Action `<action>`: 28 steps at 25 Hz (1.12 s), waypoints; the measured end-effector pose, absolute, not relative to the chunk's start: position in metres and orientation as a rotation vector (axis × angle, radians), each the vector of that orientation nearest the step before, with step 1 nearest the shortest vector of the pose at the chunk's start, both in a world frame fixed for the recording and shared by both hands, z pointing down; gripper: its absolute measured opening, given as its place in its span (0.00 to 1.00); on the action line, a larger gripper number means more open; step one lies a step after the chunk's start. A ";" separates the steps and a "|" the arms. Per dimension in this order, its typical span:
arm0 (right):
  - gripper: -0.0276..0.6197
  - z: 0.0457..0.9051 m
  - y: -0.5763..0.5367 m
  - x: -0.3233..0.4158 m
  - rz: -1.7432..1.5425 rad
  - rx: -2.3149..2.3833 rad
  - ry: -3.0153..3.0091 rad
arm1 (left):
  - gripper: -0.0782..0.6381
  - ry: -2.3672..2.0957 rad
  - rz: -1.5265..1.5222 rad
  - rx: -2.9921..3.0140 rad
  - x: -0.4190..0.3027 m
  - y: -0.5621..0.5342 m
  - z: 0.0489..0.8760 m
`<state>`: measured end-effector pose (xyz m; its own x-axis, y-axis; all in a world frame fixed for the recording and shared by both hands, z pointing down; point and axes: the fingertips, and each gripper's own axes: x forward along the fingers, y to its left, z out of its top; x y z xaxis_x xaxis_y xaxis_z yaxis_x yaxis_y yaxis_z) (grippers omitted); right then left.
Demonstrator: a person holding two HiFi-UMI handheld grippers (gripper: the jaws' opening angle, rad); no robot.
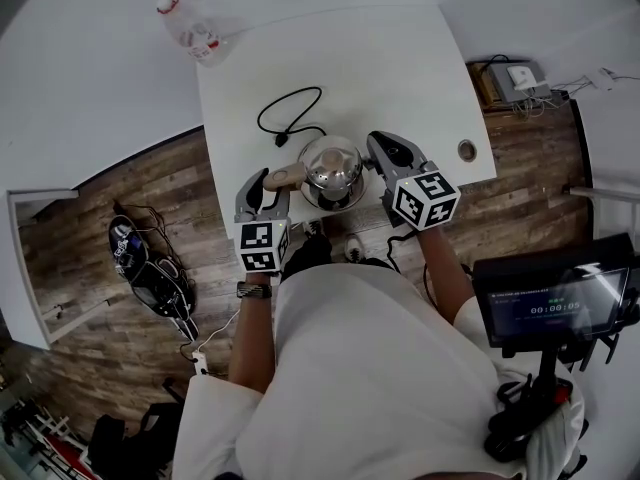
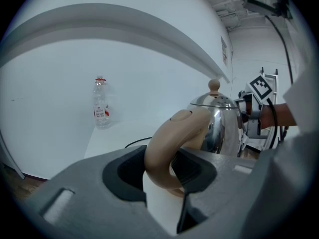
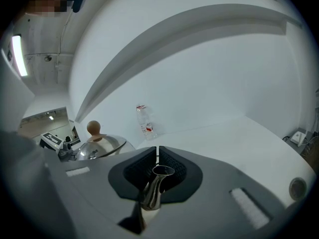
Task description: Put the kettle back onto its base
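- The left gripper (image 2: 164, 171) is clamping the kettle (image 1: 332, 168) by its tan handle (image 2: 169, 143); the right gripper (image 3: 157, 176) is pinching the spout (image 3: 152, 185).
- The kettle is hanging between them at the table's (image 1: 400, 58) near edge, upright, with its handle-to-spout axis running left to right.
- A dark rim directly under it is probably the base (image 1: 335, 205), so the coming move looks like a straight descent; I cannot tell whether it is seated yet.
- The cord (image 1: 290, 113) is lying just behind.
- The lid is hiding the kettle's contents; the bottle (image 1: 192, 28) is looking near empty.
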<state>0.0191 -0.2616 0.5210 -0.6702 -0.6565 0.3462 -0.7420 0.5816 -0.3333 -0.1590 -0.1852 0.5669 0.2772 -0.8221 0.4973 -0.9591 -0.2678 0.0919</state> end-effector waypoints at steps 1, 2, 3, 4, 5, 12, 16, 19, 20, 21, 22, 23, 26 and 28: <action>0.07 0.523 -0.261 0.020 0.683 1.174 -2.622 | 0.33 -1.611 0.510 2.178 -0.158 -0.184 0.568; 0.07 0.525 -0.260 0.020 0.684 1.172 -2.619 | 0.33 -1.610 0.517 2.176 -0.158 -0.183 0.570; 0.07 0.528 -0.259 0.020 0.686 1.169 -2.616 | 0.33 -1.608 0.522 2.173 -0.158 -0.182 0.572; 0.07 0.529 -0.257 0.020 0.689 1.166 -2.613 | 0.33 -1.606 0.525 2.169 -0.158 -0.181 0.573; 0.07 0.531 -0.256 0.020 0.693 1.164 -2.611 | 0.33 -1.605 0.527 2.166 -0.158 -0.180 0.574; 0.07 0.537 -0.255 0.021 0.701 1.164 -2.597 | 0.33 -1.604 0.537 2.157 -0.157 -0.179 0.579; 0.07 0.544 -0.258 0.021 0.709 1.161 -2.580 | 0.33 -1.597 0.578 2.165 -0.157 -0.180 0.584; 0.07 0.548 -0.260 0.020 0.709 1.155 -2.576 | 0.33 -1.597 0.600 2.175 -0.157 -0.183 0.585; 0.07 0.549 -0.260 0.019 0.704 1.151 -2.576 | 0.33 -1.597 0.602 2.175 -0.158 -0.184 0.586; 0.07 0.549 -0.260 0.018 0.699 1.149 -2.576 | 0.33 -1.598 0.604 2.173 -0.159 -0.184 0.587; 0.07 0.549 -0.261 0.017 0.695 1.147 -2.576 | 0.33 -1.600 0.605 2.170 -0.159 -0.185 0.588; 0.07 0.549 -0.261 0.017 0.692 1.147 -2.576 | 0.33 -1.603 0.606 2.166 -0.160 -0.185 0.589; 0.07 0.549 -0.262 0.015 0.700 1.153 -2.578 | 0.33 -1.610 0.614 2.156 -0.162 -0.185 0.591; 0.06 0.549 -0.264 0.015 0.714 1.160 -2.579 | 0.33 -1.611 0.621 2.154 -0.162 -0.185 0.592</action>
